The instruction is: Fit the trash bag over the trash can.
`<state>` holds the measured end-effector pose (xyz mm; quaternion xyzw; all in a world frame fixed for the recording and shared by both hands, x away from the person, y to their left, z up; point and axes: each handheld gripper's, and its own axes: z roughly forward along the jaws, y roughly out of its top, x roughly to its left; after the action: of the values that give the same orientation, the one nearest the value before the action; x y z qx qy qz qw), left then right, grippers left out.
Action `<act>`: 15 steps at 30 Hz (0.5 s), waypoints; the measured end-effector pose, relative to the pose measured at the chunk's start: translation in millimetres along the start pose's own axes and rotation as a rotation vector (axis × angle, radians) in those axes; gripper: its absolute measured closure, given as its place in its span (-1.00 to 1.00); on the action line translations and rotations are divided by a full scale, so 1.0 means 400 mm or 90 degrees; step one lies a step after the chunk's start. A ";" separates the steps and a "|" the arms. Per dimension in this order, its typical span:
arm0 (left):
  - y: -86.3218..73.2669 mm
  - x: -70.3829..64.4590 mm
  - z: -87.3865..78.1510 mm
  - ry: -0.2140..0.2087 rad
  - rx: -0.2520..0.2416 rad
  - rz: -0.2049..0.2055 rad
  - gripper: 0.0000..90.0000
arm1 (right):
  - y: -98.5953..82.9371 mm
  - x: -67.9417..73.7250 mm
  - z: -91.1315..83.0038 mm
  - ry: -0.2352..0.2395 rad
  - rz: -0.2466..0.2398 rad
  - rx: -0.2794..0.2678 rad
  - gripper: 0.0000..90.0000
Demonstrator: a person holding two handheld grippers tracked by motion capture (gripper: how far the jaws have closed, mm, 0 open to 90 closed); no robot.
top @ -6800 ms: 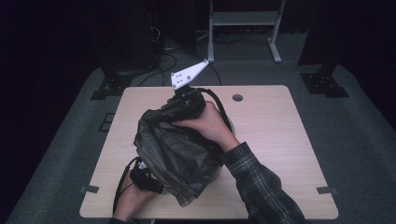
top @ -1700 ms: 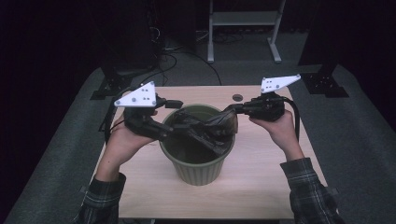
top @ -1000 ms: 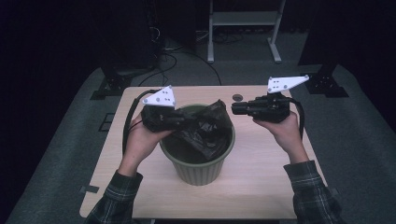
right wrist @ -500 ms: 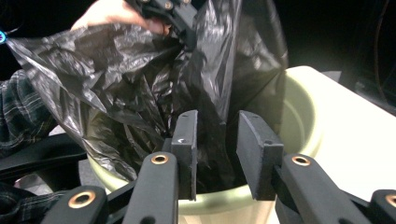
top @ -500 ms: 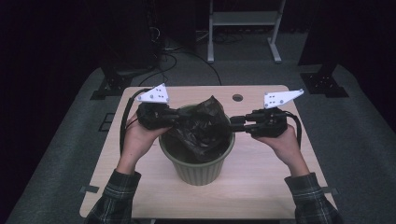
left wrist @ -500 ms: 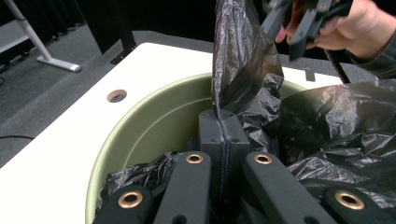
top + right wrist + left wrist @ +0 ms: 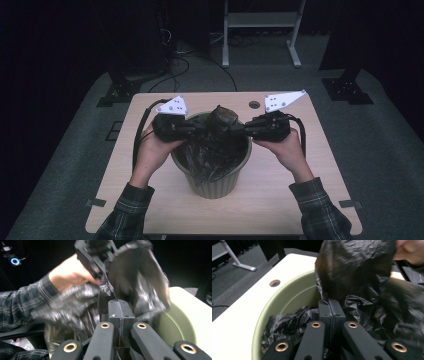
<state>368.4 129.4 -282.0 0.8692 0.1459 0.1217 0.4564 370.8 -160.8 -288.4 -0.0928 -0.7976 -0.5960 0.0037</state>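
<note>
A pale green bin (image 7: 212,184) stands on the middle of the table, with a crumpled black plastic bag (image 7: 216,142) stuffed inside it and bulging above the rim. My left gripper (image 7: 199,129) reaches in from the left over the rim, its jaws shut on a thin edge of the bag (image 7: 352,270). My right gripper (image 7: 236,129) comes in from the right, shut on the bag's edge (image 7: 140,280) too. Between the two grippers the bag rises in a dark hump. The bin's inner wall (image 7: 294,297) shows beside the bag, and again in the right gripper view (image 7: 175,325).
The wooden table (image 7: 150,210) has a round cable hole (image 7: 254,105) behind the bin. Cables trail off the left gripper along the table's left side (image 7: 140,135). A white frame (image 7: 260,30) and dark stands sit on the carpet beyond.
Both grippers have drawn in toward the bin's middle and closer together. The bag's hump has bunched up between them.
</note>
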 end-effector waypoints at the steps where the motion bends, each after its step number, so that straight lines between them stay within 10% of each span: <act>1: 0.000 -0.002 0.010 0.015 0.001 0.001 0.87 | 0.012 0.002 0.016 0.008 -0.006 0.002 1.00; 7: 0.001 -0.010 -0.039 0.052 -0.035 -0.009 -0.16 | 0.010 -0.004 0.053 -0.010 -0.006 0.039 1.00; 15: 0.020 -0.038 -0.063 -0.009 -0.062 0.019 -0.20 | 0.004 -0.012 0.073 -0.024 0.003 0.052 1.00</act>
<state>346.7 138.7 -262.6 0.8490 0.1237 0.1291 0.4972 378.9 -133.1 -295.7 -0.1059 -0.8209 -0.5611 -0.0063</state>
